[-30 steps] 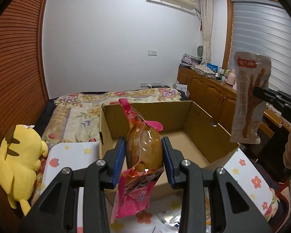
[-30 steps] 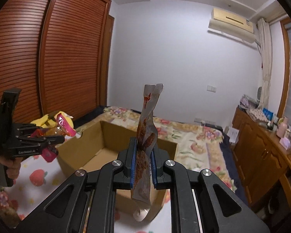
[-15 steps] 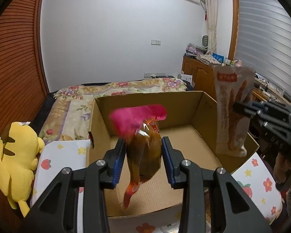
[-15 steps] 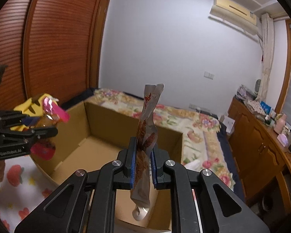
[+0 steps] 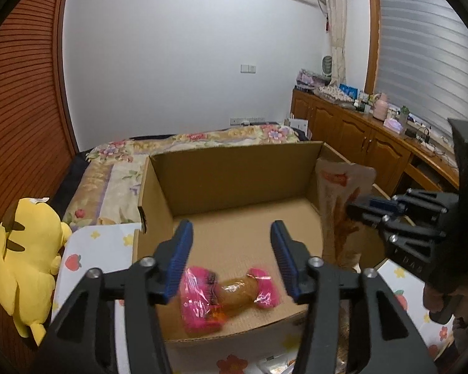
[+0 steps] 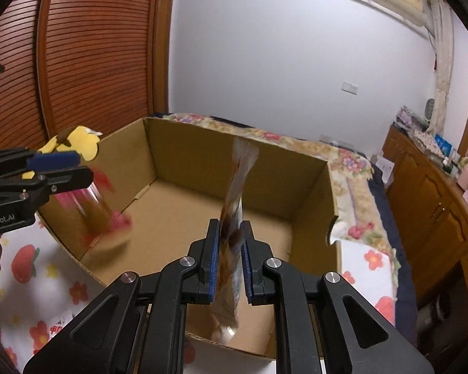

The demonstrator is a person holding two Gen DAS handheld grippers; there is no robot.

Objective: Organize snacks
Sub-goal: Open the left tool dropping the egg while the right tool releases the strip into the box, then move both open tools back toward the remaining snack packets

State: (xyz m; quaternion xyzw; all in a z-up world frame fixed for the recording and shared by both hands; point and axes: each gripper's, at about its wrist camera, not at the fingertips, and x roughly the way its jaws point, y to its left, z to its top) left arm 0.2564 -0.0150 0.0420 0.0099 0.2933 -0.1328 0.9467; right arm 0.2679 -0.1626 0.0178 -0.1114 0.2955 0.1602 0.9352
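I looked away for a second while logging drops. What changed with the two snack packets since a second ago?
The left tool opened and let go of the pink-ended snack packet, which dropped into the cardboard box. Both tools moved forward and down over the box. The right tool stays shut on the tall brown-and-white snack pouch.

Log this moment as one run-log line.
left tool: open, above box | pink snack pack: in cardboard box | right tool: shut on tall snack pouch, over box | next: release pouch
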